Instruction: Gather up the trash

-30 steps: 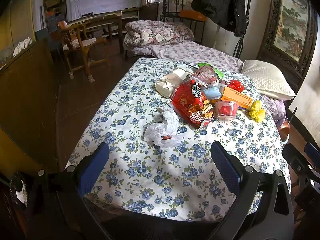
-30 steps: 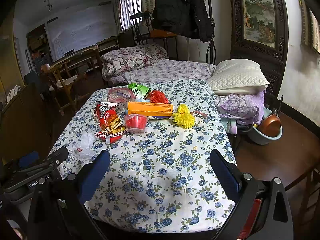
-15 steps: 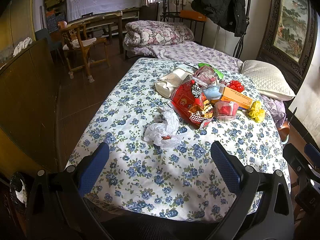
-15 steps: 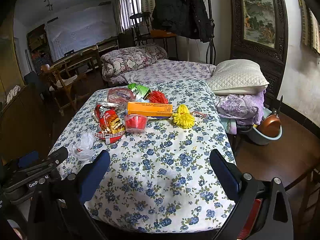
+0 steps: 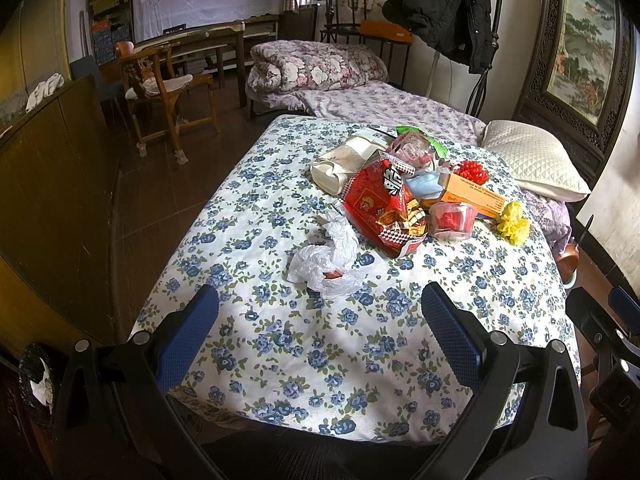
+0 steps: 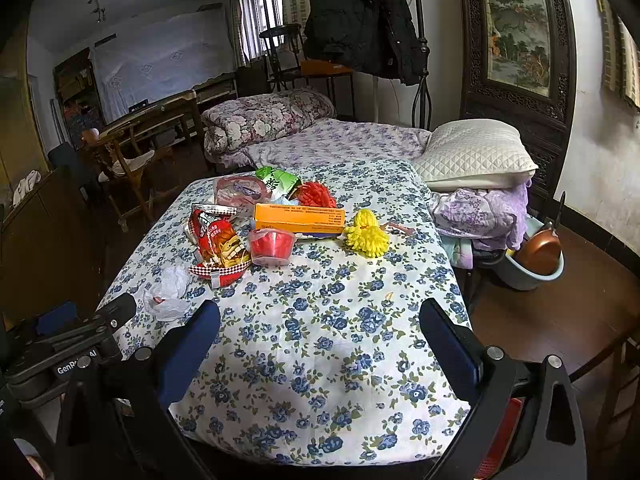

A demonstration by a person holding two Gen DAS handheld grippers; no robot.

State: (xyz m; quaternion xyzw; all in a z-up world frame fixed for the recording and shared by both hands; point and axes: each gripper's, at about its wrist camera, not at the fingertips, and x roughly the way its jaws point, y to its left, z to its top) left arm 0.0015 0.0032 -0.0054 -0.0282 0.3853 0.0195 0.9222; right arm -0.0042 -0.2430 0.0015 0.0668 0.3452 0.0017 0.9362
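Observation:
Trash lies on a bed with a blue-flowered cover (image 5: 320, 344). A crumpled white plastic bag (image 5: 328, 256) lies nearest, also in the right wrist view (image 6: 168, 292). Behind it are a red snack bag (image 5: 380, 208) (image 6: 218, 244), a clear cup with red contents (image 5: 452, 220) (image 6: 272, 246), an orange box (image 5: 476, 196) (image 6: 300, 218), a yellow pompom (image 5: 514, 222) (image 6: 368, 236), a red pompom (image 6: 316, 194), a green packet (image 6: 278, 180) and a white pouch (image 5: 348, 160). My left gripper (image 5: 320, 308) is open and empty, short of the plastic bag. My right gripper (image 6: 320, 320) is open and empty above the bed's near end.
A white pillow (image 6: 476, 156) and purple bedding (image 6: 480, 212) lie at the bed's right. A basin with a copper pan (image 6: 536, 256) stands on the floor to the right. A wooden chair (image 5: 160, 88) and a brown cabinet (image 5: 52, 184) stand at the left.
The left gripper has edged slightly forward over the bed's near end. The right gripper has barely moved. Both stay open.

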